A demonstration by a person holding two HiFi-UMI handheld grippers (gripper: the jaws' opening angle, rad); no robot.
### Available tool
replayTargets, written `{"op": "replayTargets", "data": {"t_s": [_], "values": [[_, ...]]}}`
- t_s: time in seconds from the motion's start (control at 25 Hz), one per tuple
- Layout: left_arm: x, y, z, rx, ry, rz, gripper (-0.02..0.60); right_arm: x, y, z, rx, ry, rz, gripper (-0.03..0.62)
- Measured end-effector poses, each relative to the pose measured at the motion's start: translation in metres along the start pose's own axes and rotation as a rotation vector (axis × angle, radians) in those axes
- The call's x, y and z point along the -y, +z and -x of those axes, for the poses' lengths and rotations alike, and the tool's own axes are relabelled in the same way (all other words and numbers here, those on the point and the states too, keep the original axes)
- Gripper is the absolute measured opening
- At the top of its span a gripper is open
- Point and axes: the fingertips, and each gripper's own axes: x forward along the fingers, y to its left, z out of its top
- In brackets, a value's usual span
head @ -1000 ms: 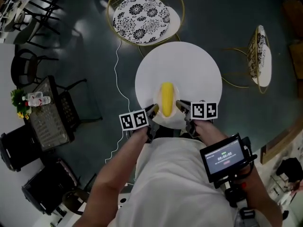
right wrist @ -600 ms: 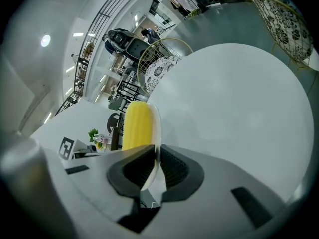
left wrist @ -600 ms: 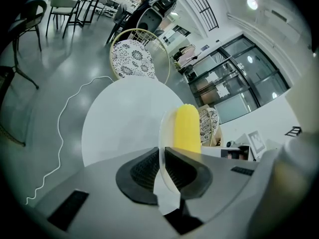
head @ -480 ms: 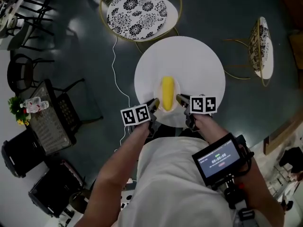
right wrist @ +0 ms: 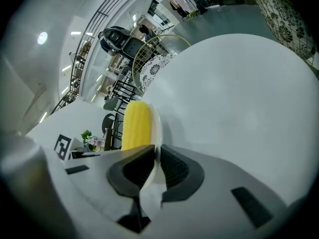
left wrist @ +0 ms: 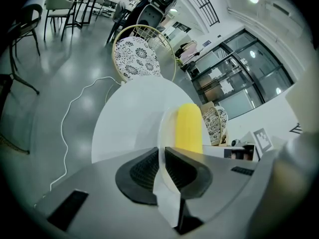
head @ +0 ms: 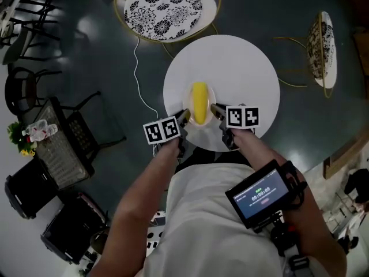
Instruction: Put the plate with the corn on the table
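Over the near edge of the round white table (head: 248, 68): plate of corn gripped on both sides, not yet let go.
The corn cob (head: 199, 101) lies lengthwise on the small white plate (left wrist: 164, 128). My left gripper (head: 184, 118) is clamped on the plate's left rim and my right gripper (head: 217, 109) on its right rim. I can't tell whether the base touches the tabletop. I judge this the set-down step. Next I'd lower both sides level so the cob doesn't roll, then open both jaws together and draw back.
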Motion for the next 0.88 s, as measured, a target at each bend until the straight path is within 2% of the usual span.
{"op": "replayTargets", "data": {"t_s": [0.4, 0.88], "values": [[-0.011, 0.013, -0.014, -0.011, 0.056, -0.016, 0.043, 0.008, 0.013, -0.018, 0.001, -0.034, 0.028, 0.044], [-0.020, 0.007, -0.021, -0.026, 0.113, -0.054, 0.043, 0.012, 0.010, -0.026, -0.023, -0.093, 0.132, 0.044]]}}
